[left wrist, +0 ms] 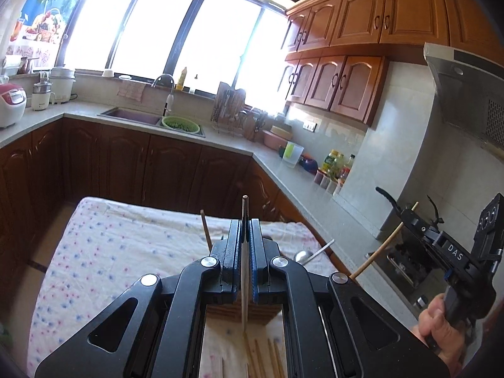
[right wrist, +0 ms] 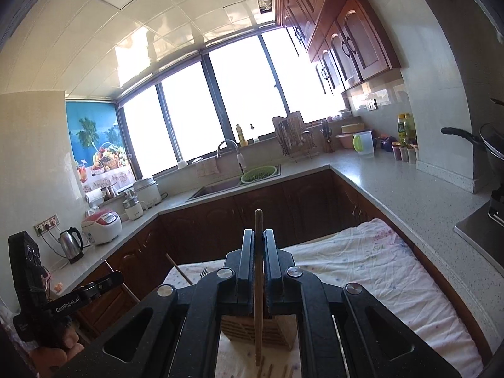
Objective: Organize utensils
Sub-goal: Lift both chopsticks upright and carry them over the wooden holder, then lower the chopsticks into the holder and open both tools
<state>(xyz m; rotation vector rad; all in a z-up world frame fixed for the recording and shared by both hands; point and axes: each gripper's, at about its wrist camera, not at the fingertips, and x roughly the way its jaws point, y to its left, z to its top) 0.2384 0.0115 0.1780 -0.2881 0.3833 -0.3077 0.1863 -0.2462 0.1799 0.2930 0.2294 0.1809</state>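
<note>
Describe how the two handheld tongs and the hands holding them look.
Both tongs are matte black linkage frames with round silver pivot bolts. The left tongs have blue ribbed pads; the right tongs have dark pads. White lettering marks their bodies: "GenRobot.AI" on the left, "DAS" on the right. The right hand is bare.

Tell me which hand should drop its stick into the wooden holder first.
Probably right: its tongs hold a wooden chopstick upright directly above the slotted holder.
</note>
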